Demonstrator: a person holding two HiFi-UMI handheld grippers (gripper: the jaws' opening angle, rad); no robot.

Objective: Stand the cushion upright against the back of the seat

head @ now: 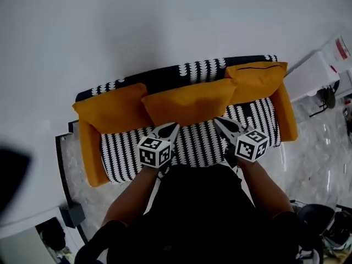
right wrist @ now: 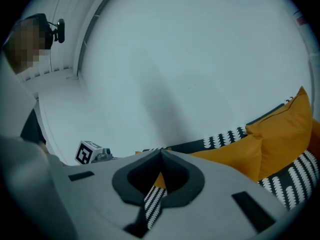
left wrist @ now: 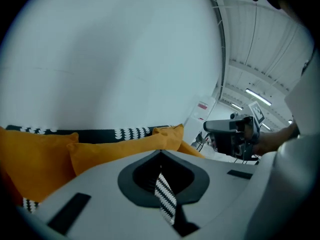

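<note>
White wall (head: 165,26) behind b/w patterned sofa (head: 198,143). Middle orange cushion (head: 190,102) is seen upright against backrest (head: 165,77). L hand-held gripper (head: 175,126) and R hand-held gripper (head: 217,120) are pressed together, empty, just before it.

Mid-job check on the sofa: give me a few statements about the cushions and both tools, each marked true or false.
1. The middle cushion stands against the backrest, between the left cushion and the right cushion. True.
2. The left tool has its jaws wide apart. False: they are together, with nothing gripped.
3. The seat is patterned black and white. True.
4. The middle cushion lies on the floor. False: it is on the seat, propped up.
5. The right tool is clamped on the right cushion. False: it is shut and empty, with its tip near the middle cushion's lower edge.
</note>
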